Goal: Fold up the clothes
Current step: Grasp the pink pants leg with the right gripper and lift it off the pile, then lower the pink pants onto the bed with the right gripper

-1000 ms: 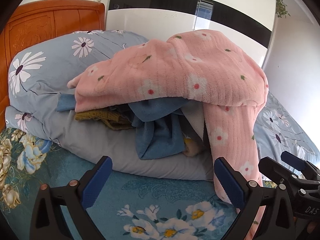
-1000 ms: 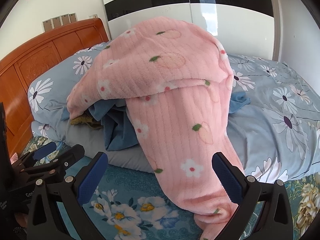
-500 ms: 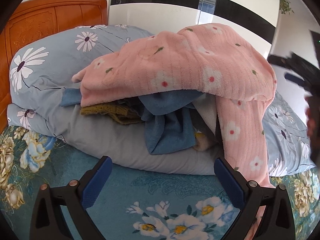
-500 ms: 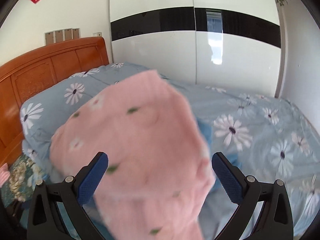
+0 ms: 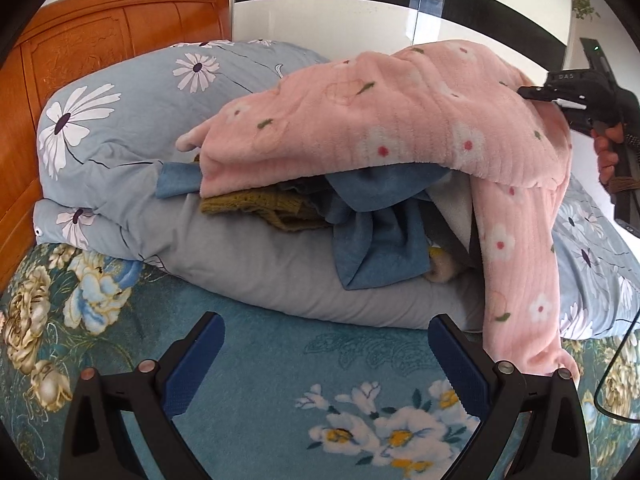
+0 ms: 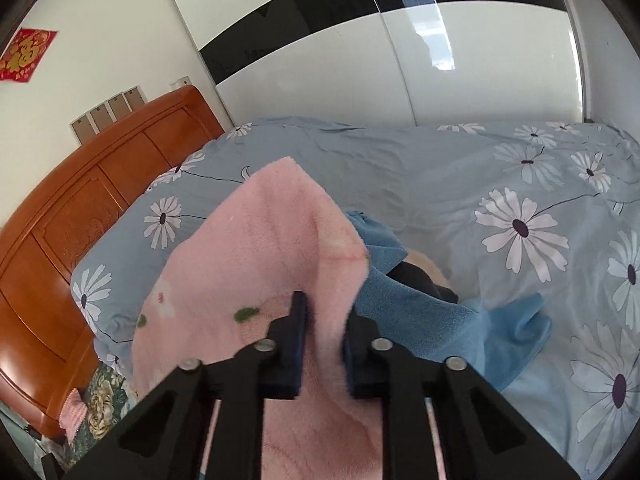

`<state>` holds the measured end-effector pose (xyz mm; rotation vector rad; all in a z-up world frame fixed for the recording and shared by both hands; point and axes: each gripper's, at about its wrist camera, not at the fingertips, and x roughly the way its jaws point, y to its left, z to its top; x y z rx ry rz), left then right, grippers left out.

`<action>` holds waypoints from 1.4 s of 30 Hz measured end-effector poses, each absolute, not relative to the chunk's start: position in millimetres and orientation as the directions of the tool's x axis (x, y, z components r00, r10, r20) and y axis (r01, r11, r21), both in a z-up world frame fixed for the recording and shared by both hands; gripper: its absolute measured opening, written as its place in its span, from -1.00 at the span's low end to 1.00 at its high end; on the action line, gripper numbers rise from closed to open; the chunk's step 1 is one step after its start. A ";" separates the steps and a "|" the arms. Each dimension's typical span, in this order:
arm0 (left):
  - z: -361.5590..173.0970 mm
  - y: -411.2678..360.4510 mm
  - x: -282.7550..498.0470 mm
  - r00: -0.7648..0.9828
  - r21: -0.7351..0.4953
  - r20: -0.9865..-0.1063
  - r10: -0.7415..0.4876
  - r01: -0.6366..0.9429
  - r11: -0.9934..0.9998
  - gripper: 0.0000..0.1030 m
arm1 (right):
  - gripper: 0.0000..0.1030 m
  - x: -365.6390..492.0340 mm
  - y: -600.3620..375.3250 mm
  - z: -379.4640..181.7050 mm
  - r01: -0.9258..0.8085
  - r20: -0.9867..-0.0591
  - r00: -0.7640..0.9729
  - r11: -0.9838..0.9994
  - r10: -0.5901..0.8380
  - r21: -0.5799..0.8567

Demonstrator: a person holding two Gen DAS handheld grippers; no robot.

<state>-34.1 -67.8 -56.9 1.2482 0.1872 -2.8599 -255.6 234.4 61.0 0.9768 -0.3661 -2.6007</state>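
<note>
The pink garment lies draped over a heap of clothes on the bed, on top of a blue cloth and a mustard knit. Its body runs crosswise in the left wrist view, from a blunt end at the left near the daisy quilt to a high point at the right. From there one leg hangs straight down, its cuff reaching the teal floral sheet beside the left gripper's right finger.

The right gripper is closed on the pink garment: a ridge of fleece is pinched between its jaws, and a peak of the fabric stands up in front of them. In the left wrist view this gripper sits at the garment's upper right edge, with a hand behind it.

The left gripper hovers low over the sheet, jaws wide apart and holding nothing, short of the heap.

The headboard stands at the left.
</note>
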 end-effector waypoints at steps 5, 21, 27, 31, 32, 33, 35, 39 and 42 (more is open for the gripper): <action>-48.0 -71.0 -25.4 -0.682 -0.116 -0.730 0.039 0.067 -0.991 1.00 | -0.90 -215.5 217.5 113.0 0.360 -0.473 -0.695 -0.832 -0.541 0.423; 38.6 -96.7 56.4 -0.782 -0.135 -0.624 0.018 0.086 -0.987 1.00 | -0.93 -42.7 281.1 265.5 0.526 -0.106 -0.732 -0.658 -0.673 0.539; 61.2 -94.7 80.8 -0.810 -0.142 -0.586 0.023 0.075 -0.987 1.00 | -0.94 13.5 372.9 338.8 0.435 0.010 -0.868 -0.750 -0.496 0.498; 67.9 -84.9 86.0 -0.818 -0.147 -0.574 0.039 0.056 -0.987 1.00 | -0.93 68.0 419.4 407.1 0.360 0.109 -0.932 -0.849 -0.346 0.387; 68.5 -81.8 86.8 -0.817 -0.152 -0.574 0.047 0.051 -0.987 1.00 | -0.93 79.7 423.2 422.3 0.328 0.117 -0.945 -0.879 -0.307 0.347; 68.6 -78.1 86.7 -0.817 -0.157 -0.575 0.056 0.043 -0.987 1.00 | -0.93 84.7 419.6 429.9 0.316 0.101 -0.949 -0.896 -0.299 0.312; 68.1 -68.6 85.3 -0.812 -0.164 -0.579 0.078 0.022 -0.986 1.00 | -0.93 94.1 412.2 444.5 0.290 0.068 -0.957 -0.926 -0.282 0.242; 64.4 -50.9 84.4 -0.799 -0.162 -0.591 0.112 -0.019 -0.987 1.00 | -0.93 65.0 381.7 403.6 0.245 -0.133 -0.954 -0.955 -0.267 0.166; 61.6 -44.3 85.7 -0.790 -0.147 -0.602 0.117 -0.034 -0.989 1.00 | -0.93 25.9 363.5 340.4 0.253 -0.283 -0.911 -0.948 -0.301 0.194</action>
